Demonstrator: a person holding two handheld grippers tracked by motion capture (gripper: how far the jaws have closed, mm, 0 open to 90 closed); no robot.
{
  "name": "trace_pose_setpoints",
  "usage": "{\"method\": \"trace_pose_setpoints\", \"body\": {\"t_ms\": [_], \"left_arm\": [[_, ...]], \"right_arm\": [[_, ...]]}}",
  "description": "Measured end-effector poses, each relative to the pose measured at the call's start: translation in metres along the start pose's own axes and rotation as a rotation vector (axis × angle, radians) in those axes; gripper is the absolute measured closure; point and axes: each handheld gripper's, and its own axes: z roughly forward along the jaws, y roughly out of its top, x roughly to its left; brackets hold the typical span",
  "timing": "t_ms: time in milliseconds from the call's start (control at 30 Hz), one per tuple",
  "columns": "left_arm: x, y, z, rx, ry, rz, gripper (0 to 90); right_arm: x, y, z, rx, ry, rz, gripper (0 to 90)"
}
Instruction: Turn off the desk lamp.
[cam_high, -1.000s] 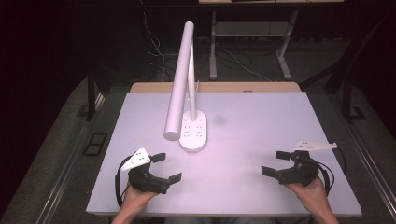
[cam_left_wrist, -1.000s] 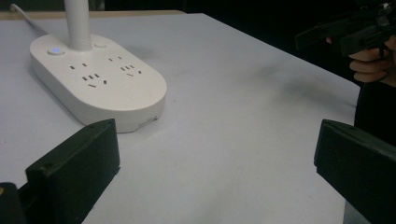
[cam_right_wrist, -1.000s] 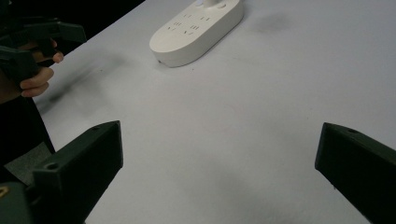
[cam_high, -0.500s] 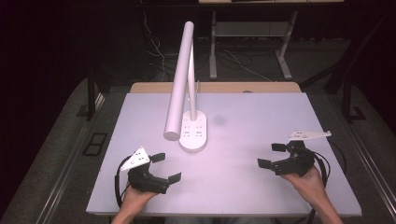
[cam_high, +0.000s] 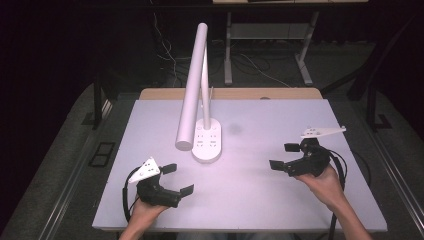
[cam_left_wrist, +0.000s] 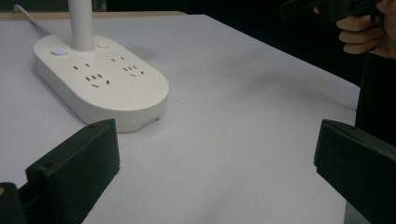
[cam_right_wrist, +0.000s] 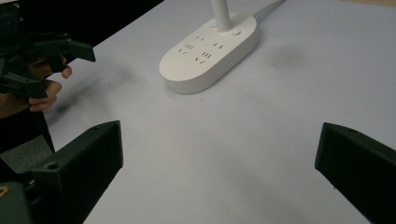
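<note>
Right now your left gripper (cam_high: 177, 179) and right gripper (cam_high: 284, 156) flank the desk lamp (cam_high: 206, 140), jaws wide, holding nothing. Careful: swing in carelessly and you could clip its overhanging lamp head (cam_high: 192, 90), tipping it.

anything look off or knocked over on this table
Nothing stands out. The white desk lamp stands upright on its socket base, the table shows only a faint smudge, and both grippers hover open, holding nothing.

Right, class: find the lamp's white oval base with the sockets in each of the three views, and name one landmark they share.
High view: the lamp base sits mid-table, ahead of both grippers.
Left gripper view: upper left, beyond the left jaw.
Right gripper view: top centre.
Shared landmark: the white stem rising from the base's far end.
</note>
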Motion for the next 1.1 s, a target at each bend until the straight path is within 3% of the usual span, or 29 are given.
{"method": "trace_pose_setpoints", "body": {"t_ms": [1100], "left_arm": [[0.001,0.0,-0.001,-0.002,-0.006,-0.002,0.0]], "right_arm": [[0.004,0.053,0.046,0.061,0.012,-0.055,1.0]]}}
